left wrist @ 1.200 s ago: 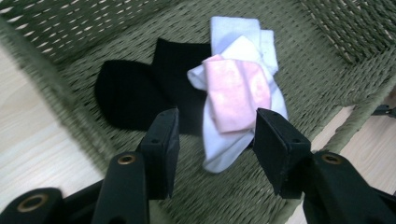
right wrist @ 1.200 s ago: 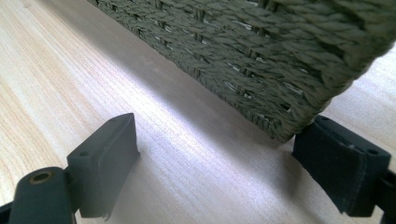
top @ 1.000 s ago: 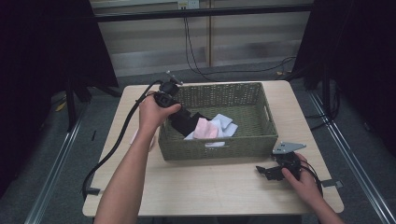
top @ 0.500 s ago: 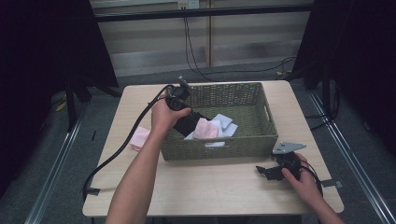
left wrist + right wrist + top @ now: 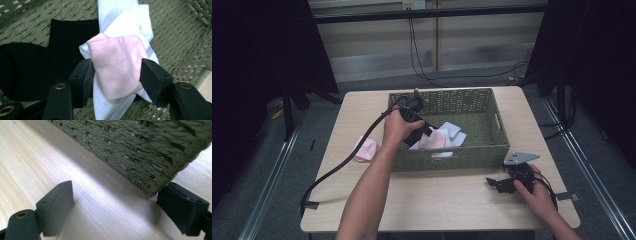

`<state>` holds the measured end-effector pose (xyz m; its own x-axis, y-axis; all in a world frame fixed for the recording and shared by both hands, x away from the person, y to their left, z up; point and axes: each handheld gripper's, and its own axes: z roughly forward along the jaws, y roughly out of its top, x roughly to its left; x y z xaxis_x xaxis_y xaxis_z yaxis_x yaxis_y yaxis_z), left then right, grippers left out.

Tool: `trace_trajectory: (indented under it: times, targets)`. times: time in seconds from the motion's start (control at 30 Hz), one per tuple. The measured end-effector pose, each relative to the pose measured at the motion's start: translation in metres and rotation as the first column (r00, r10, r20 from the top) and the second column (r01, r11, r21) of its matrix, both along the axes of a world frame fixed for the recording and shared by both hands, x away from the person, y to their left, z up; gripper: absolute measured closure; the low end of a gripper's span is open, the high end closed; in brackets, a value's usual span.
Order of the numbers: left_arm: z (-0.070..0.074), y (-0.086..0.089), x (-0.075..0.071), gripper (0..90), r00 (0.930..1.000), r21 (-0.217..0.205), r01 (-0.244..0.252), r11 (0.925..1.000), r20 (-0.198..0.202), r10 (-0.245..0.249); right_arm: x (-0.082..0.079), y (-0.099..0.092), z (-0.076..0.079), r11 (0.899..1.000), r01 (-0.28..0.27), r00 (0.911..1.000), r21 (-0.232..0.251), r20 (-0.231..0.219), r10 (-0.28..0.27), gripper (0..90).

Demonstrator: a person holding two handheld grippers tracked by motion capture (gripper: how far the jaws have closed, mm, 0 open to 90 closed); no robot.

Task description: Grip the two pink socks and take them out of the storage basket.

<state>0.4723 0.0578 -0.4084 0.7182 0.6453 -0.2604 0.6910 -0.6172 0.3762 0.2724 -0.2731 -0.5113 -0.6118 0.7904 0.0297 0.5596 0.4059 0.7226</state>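
In the left gripper view the left gripper (image 5: 116, 72) reaches down into the woven basket (image 5: 180, 42), its two black jaws spread apart on either side of a folded pink sock (image 5: 117, 66) at the centre of the frame. The left jaw pad lies against the sock's edge and the right pad sits just beside it; the jaws are not closed on the cloth. The pink sock lies on top of a white sock (image 5: 125, 22) that runs toward the upper middle of the frame, and a black sock (image 5: 32, 65) spreads across the left half, all on the basket floor.

In the high view the left gripper (image 5: 424, 131) sits at the middle of the frame, held by the left hand (image 5: 396, 128), with its cable (image 5: 343, 165) trailing to the lower left across the table (image 5: 442, 200). The basket (image 5: 484, 150) stands on the middle of the table. A second pink sock (image 5: 365, 148) lies on the table just left of the basket.

The right gripper (image 5: 498, 183) rests on the table at the lower right of the high view, held by the right hand (image 5: 534, 192), near the basket's front right corner. In the right gripper view its jaws stand wide apart with nothing between them, the table (image 5: 37, 157) beneath and the basket (image 5: 140, 150) wall across the upper right.
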Motion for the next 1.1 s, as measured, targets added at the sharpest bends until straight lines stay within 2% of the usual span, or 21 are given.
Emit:
trace_trajectory:
  times: [0.3,0.43,0.53,0.6,0.7,0.83,0.93,1.1]
  targets:
    - [-0.017,-0.007,0.007,39.5,0.9997,0.001,-0.001,1.0,-0.023,0.001,0.0,0.0,0.0,1.0,-0.002,1.0,0.0,0.002,0.002,13.2]
    - [-0.022,-0.008,0.008,37.6,0.9997,0.008,-0.001,1.0,-0.025,0.001,0.0,0.0,0.0,1.0,-0.004,1.0,0.0,0.004,0.004,13.2]
    - [-0.025,-0.01,0.007,36.7,0.9997,-0.007,-0.004,1.0,-0.026,0.004,0.0,0.0,0.0,1.0,-0.004,1.0,-0.001,0.004,0.004,13.2]
    - [-0.028,-0.011,0.008,37.7,0.9997,0.003,0.005,1.0,-0.026,-0.005,0.0,0.0,0.0,1.0,-0.001,1.0,-0.001,0.002,0.001,13.2]
    - [-0.033,-0.013,0.008,42.9,0.9991,0.019,0.014,0.9997,-0.041,-0.013,0.0,0.0,0.0,1.0,-0.002,1.0,-0.001,0.002,0.002,13.2]
    - [-0.035,-0.016,0.007,56.4,0.9994,0.016,0.016,0.9997,-0.03,-0.015,0.0,0.0,0.0,1.0,-0.001,1.0,-0.001,0.001,0.001,13.2]
    - [-0.032,-0.016,0.006,70.9,0.9993,0.021,0.019,0.9996,-0.032,-0.019,0.0,0.0,0.0,1.0,0.0,1.0,0.0,-0.002,0.0,13.2]
    - [-0.02,-0.011,0.004,79.6,0.9996,0.032,0.017,0.9993,-0.024,-0.016,0.0,0.0,0.0,1.0,0.0,1.0,0.0,-0.001,0.0,13.2]
